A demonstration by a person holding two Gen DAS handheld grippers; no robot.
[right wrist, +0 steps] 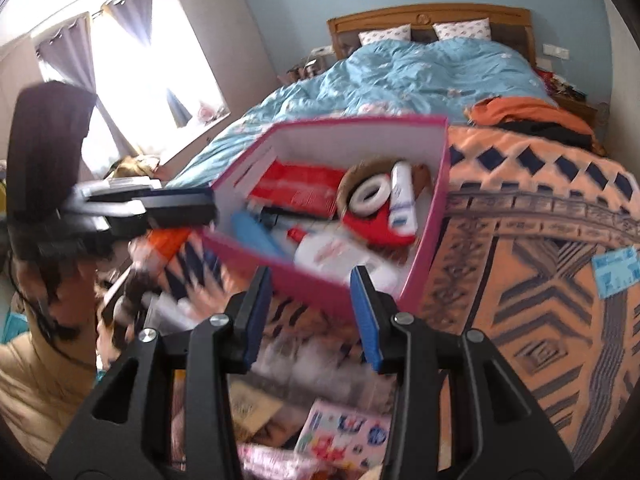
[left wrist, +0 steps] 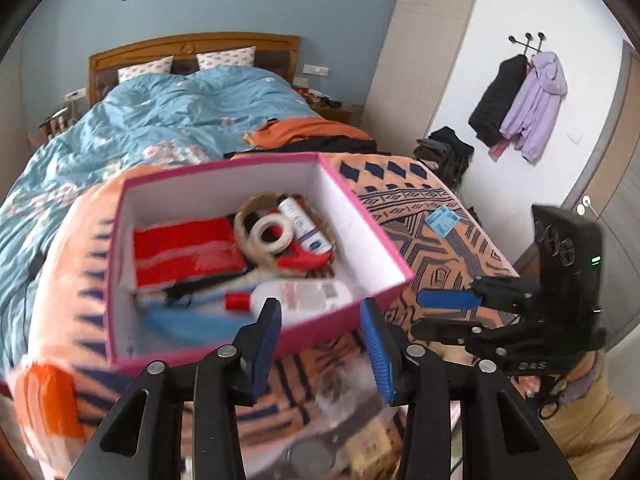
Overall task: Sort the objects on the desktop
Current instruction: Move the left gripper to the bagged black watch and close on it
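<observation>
A pink-rimmed white box (left wrist: 372, 224) (right wrist: 434, 208) stands on an orange patterned blanket. It holds a red cloth (left wrist: 184, 248), a white tape roll (left wrist: 272, 232) (right wrist: 370, 196), a white tube (left wrist: 304, 224) (right wrist: 402, 200), a white bottle with a red cap (left wrist: 296, 296) (right wrist: 340, 252) and a blue object (left wrist: 188, 326). My left gripper (left wrist: 320, 344) is open and empty at the box's near rim. My right gripper (right wrist: 312, 312) is open and empty near the box's corner; it shows in the left wrist view (left wrist: 452, 312).
A light blue card (left wrist: 442, 220) (right wrist: 616, 272) lies on the blanket (left wrist: 432, 240) to the right of the box. Loose packets and a patterned pouch (right wrist: 344, 436) lie in front, below the grippers. A bed with a blue duvet (left wrist: 160, 120) is behind.
</observation>
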